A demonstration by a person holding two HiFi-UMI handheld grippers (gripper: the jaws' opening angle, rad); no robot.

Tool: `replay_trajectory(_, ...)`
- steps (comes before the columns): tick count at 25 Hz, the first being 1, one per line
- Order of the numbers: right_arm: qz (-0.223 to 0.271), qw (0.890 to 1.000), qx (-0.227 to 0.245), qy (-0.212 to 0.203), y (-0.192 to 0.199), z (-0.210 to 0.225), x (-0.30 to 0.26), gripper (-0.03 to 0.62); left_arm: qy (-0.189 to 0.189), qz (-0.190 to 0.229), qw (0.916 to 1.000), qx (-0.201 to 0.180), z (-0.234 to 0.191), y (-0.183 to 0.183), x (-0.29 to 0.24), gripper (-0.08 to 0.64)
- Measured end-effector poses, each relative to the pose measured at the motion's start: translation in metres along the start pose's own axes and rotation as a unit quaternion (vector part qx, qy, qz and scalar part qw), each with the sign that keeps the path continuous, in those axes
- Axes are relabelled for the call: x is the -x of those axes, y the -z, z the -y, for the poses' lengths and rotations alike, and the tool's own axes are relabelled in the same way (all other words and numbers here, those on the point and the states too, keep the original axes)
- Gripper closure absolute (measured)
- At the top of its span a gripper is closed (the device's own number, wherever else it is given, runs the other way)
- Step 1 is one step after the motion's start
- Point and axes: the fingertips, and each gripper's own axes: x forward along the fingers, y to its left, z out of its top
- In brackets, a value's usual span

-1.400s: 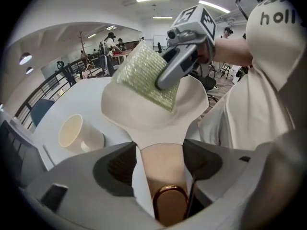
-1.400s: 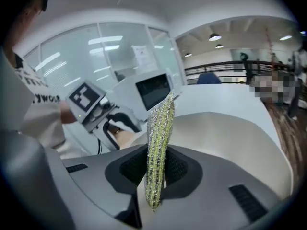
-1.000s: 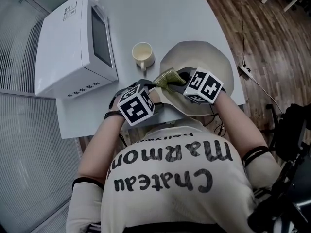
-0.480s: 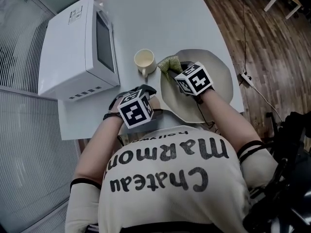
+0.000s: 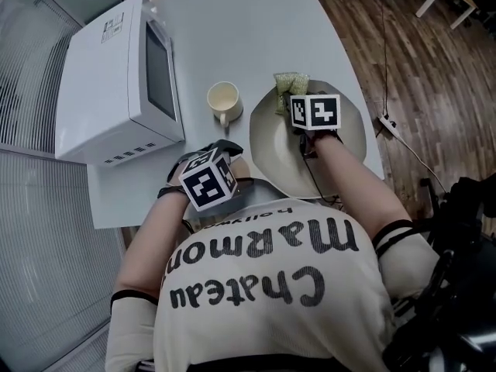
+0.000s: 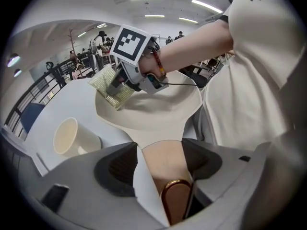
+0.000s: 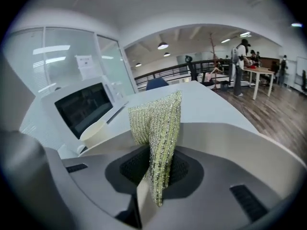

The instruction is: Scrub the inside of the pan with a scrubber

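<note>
- The left tongs (image 6: 160, 163) were clenched on the pan's handle (image 6: 154, 152), which ran straight between their two pads; a copper hanging loop (image 6: 175, 195) showed at the handle's near end.
- The cream pan (image 5: 267, 144) lay on the white bench (image 5: 232, 29), directly ahead of the left tongs and under the right tongs (image 7: 158, 169).
- The right tongs were grasping the scrubber (image 7: 158, 123), a yellow-green mesh cloth pinched upright between their pads, with most of it standing out past the tips.
- Seen from the head view, the scrubber sat just beyond the right tongs at the pan's far rim; I could not tell whether it pressed on the surface.
- A pale cup (image 5: 223, 98) stood on the bench ahead of the left tongs, just to the left of the pan.
- A white microwave (image 5: 116, 76) stood further left of both tongs.
</note>
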Motion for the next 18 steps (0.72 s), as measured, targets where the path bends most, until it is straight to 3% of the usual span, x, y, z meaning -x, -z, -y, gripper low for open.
replay_trajectory(5,0.019,0.997,-0.055,0.040,-0.004,0.030,0.007,0.534,0.004,0.010,0.9999,0.005,0.000,-0.001,0.001,0.259)
replay_trajectory(10,0.045,0.983,-0.151,0.097,-0.001,0.072,0.022,0.534,-0.001,0.007,1.0000,0.006,0.001,-0.003,0.000,0.259)
replay_trajectory(15,0.065,0.953,-0.266,0.133,0.009,0.102,0.042,0.528,-0.008,0.014,0.9998,0.015,0.000,-0.003,0.000,0.264)
replay_trajectory(18,0.078,0.923,-0.345,0.151,0.019,0.111,0.053,0.528,-0.011,0.017,0.9996,0.018,0.000,-0.002,0.000,0.268)
